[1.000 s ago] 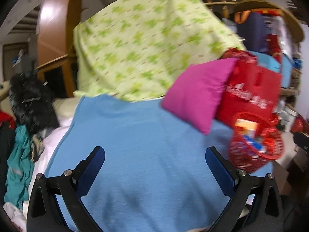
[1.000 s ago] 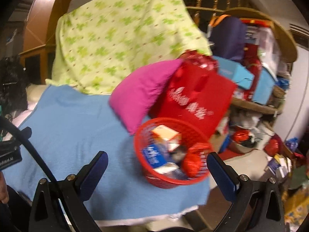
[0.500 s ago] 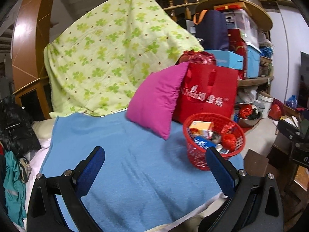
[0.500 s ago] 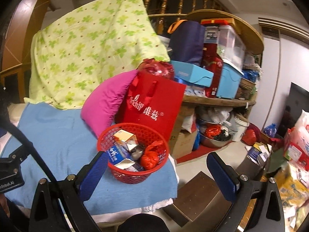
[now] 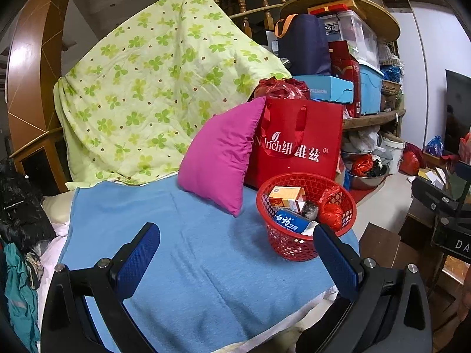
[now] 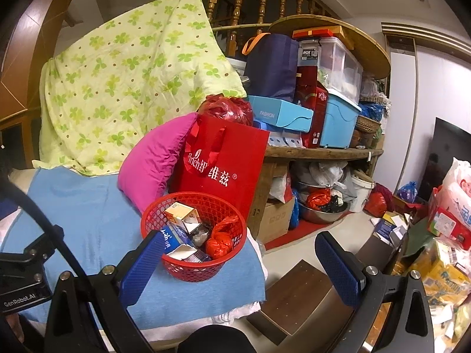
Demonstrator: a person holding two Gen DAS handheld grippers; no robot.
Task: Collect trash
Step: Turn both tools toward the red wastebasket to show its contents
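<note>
A red mesh basket (image 5: 290,248) (image 6: 153,220) stands on the blue blanket (image 5: 191,253) (image 6: 88,214) near its right edge. Inside lie an orange-and-white carton (image 5: 285,197) (image 6: 182,213), a blue-and-white box (image 5: 290,220) (image 6: 173,239), a crumpled red bag (image 5: 331,213) (image 6: 219,242) and a dark wad (image 6: 201,235). My left gripper (image 5: 235,251) is open above the blanket, its right finger just in front of the basket. My right gripper (image 6: 240,260) is open and holds nothing; its left finger overlaps the basket's near rim.
A magenta pillow (image 5: 222,154) (image 6: 154,158) leans on a red paper bag (image 5: 297,144) (image 6: 223,167) behind the basket. A green clover quilt (image 5: 153,88) hangs behind. Right of the bed stand cluttered shelves (image 6: 321,150), a dark low stool (image 6: 303,297) and floor clutter (image 6: 441,259).
Both views have pulled back and swung right and steadied. The basket now sits lower and nearer the fingers, and more of the shelves and floor shows. Both grippers stay open.
</note>
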